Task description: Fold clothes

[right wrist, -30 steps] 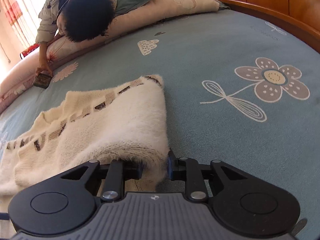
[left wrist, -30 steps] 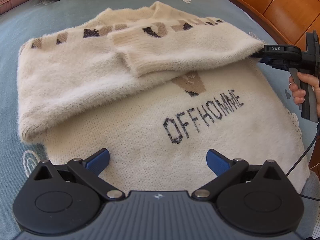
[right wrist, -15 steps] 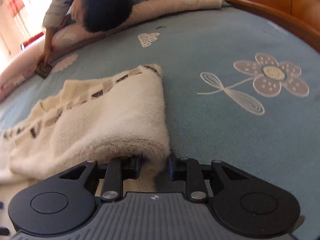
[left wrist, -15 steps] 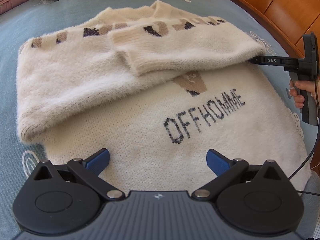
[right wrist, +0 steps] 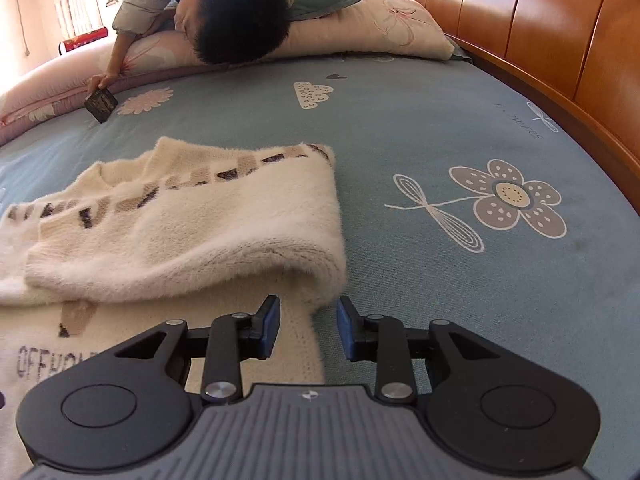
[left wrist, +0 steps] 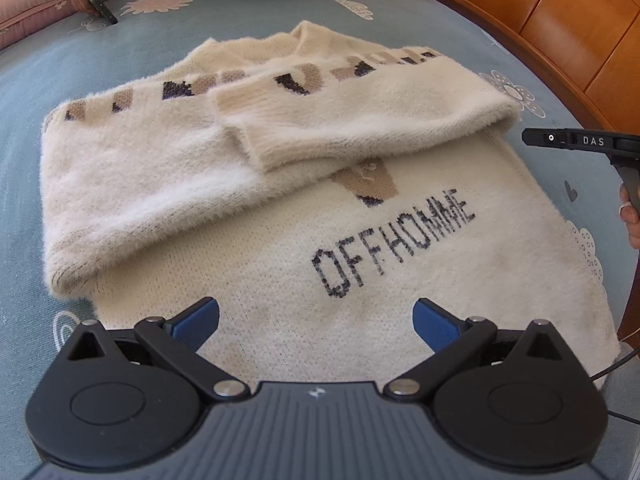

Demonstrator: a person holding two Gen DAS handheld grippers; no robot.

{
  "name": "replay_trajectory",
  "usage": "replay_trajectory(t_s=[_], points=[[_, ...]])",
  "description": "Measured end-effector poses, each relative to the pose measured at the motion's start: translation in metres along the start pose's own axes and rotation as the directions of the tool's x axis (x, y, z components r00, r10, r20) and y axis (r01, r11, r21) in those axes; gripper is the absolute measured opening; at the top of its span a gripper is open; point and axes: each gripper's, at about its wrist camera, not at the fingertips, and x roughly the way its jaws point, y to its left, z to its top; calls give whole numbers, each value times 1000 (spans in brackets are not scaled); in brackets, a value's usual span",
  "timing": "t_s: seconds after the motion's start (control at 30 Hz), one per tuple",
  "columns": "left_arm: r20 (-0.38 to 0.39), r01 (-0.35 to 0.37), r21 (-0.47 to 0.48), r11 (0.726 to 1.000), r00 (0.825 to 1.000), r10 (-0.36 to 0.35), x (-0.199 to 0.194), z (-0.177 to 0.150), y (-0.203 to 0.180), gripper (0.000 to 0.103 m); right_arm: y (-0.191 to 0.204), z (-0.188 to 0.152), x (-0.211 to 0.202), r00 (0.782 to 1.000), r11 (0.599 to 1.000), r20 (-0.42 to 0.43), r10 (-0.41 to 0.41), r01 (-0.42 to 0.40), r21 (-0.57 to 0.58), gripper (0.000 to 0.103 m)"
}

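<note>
Cream and fuzzy, the sweater (left wrist: 280, 208) lies flat on the blue bedsheet (left wrist: 40, 60), filling the middle of our left wrist view, with its lettered front toward six o'clock and both sleeves folded across the chest. We hold the left gripper (left wrist: 316, 320) tilted steeply down over the hem at six o'clock, its blue pads (left wrist: 198, 320) spread wide apart with only knit below them and nothing pinched. At three o'clock in that view we see our right gripper (left wrist: 560, 140) from the side, its black finger pointing at the folded sleeve's outer edge but just clear of it, and our right hand (left wrist: 630, 216) wrapped around the handle at the frame's edge. From the right wrist view the right gripper (right wrist: 307, 326) slants down toward the bed, its jaws opening; the sweater's side edge runs beneath the gap, yet the pads press on nothing. The folded sleeve (right wrist: 192, 232) sits at ten o'clock from those fingers, its rounded fold just ahead of them. Far off at eleven o'clock another person (right wrist: 224, 20) leans over a pillow (right wrist: 380, 28), a hand on a small dark object (right wrist: 101, 104), beside the wooden headboard (right wrist: 540, 32).
</note>
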Motion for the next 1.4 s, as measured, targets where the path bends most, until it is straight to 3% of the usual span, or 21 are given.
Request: replay_trajectory(t_s=[0.13,0.33,0.53,0.7,0.83,0.9,0.97,1.1,1.4], points=[[19,16,18,1000,1000,-16,-7,0,-6,102,9,-6,-8,990,988,-18,140,-138,66,43],[40,14,-35,999,999,-13,-6,1,7,102,23,-29,18,991,984,-65,120,-110,140,44],[182,129,-172,977,978,-98,-19,2,41,101,69,-32,11,981,979,7,193,-193,62,49],[240,152,-259,954,967,-89,-18,2,52,99,105,-30,17,977,977,22,214,-213,-29,54],[209,209,-306,929,966,-149,-12,30,47,90,105,-36,23,971,967,1,237,-236,-97,59],[179,200,-308,930,972,-149,-8,52,43,82,97,-39,26,968,964,-10,249,-249,-89,61],[137,180,-341,923,981,-140,3,73,41,82,88,-42,30,962,960,-10,273,-273,-63,61],[70,190,-505,842,981,-180,35,78,49,82,84,-51,32,946,946,37,322,-320,-50,70],[187,237,-623,746,971,-152,56,76,56,82,73,-60,30,917,919,66,393,-391,-48,72]])
